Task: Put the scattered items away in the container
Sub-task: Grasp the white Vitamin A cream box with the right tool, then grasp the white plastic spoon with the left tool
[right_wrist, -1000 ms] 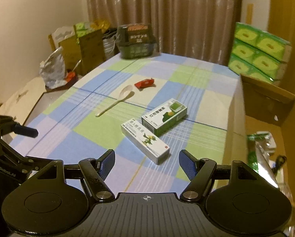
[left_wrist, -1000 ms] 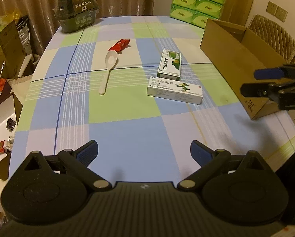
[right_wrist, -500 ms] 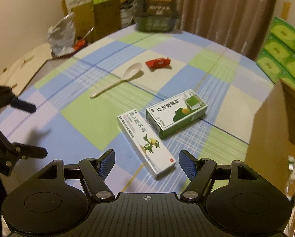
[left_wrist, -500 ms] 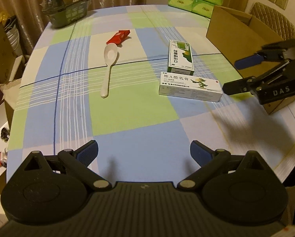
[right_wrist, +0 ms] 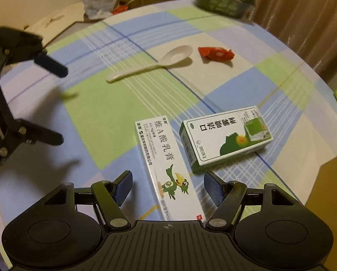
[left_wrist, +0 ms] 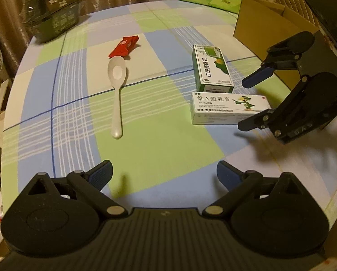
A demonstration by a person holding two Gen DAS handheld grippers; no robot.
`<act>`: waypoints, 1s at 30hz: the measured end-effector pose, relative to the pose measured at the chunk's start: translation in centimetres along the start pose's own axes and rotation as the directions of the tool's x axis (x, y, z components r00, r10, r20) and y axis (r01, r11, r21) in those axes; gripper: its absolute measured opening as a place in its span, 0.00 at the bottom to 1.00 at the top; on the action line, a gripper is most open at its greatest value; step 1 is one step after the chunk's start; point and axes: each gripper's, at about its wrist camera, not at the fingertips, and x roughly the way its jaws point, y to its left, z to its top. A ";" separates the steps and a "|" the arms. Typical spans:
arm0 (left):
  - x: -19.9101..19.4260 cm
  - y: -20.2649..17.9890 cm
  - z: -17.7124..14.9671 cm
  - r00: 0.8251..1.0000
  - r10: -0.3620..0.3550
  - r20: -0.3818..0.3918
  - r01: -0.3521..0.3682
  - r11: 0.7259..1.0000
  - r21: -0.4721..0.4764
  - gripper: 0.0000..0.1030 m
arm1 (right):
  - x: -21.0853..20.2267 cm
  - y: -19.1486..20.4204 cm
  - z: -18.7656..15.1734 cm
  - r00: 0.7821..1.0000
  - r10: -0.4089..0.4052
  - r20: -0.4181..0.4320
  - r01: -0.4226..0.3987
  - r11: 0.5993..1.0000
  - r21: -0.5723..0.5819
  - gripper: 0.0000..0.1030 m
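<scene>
While both tools gape empty, the right tool (right_wrist: 166, 188) straddles the white parrot-printed box (right_wrist: 168, 169).

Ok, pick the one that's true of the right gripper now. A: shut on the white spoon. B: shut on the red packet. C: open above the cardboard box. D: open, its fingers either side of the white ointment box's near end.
D: the right gripper is open, with the white ointment box lying between its fingers.
</scene>
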 end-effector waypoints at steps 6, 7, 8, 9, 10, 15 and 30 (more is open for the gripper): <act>1.7 1.5 0.9 1.000 -0.002 -0.010 0.002 1.000 0.011 0.92 | 1.7 -0.2 0.5 0.999 0.019 -0.036 -0.020 1.000 -0.024 0.54; 1.8 1.8 1.0 1.000 -0.002 -0.009 0.002 1.000 0.008 0.92 | 1.8 -0.4 0.6 0.999 0.023 -0.032 -0.024 1.000 -0.015 0.53; 1.9 2.0 1.0 1.000 -0.002 -0.009 0.002 1.000 0.006 0.92 | 1.8 -0.4 0.8 0.999 0.032 -0.033 -0.032 0.999 -0.002 0.48; 1.9 2.1 1.1 1.000 0.000 -0.008 0.000 1.000 0.003 0.92 | 1.9 -0.5 1.0 0.999 0.037 -0.030 -0.037 0.999 0.008 0.44; 2.0 2.3 1.1 1.000 -0.001 -0.008 0.001 1.000 0.000 0.92 | 2.0 -0.5 1.1 0.999 0.038 -0.029 -0.037 0.999 0.013 0.40; 2.6 3.4 1.6 1.000 0.013 0.004 -0.013 1.000 -0.019 0.92 | 1.9 -0.5 2.1 0.999 0.046 0.010 -0.047 0.994 0.097 0.34; 7.3 6.0 7.1 0.999 0.027 0.017 -0.026 0.999 -0.048 0.37 | 2.0 -1.5 3.7 0.997 0.005 0.080 -0.029 0.953 0.302 0.34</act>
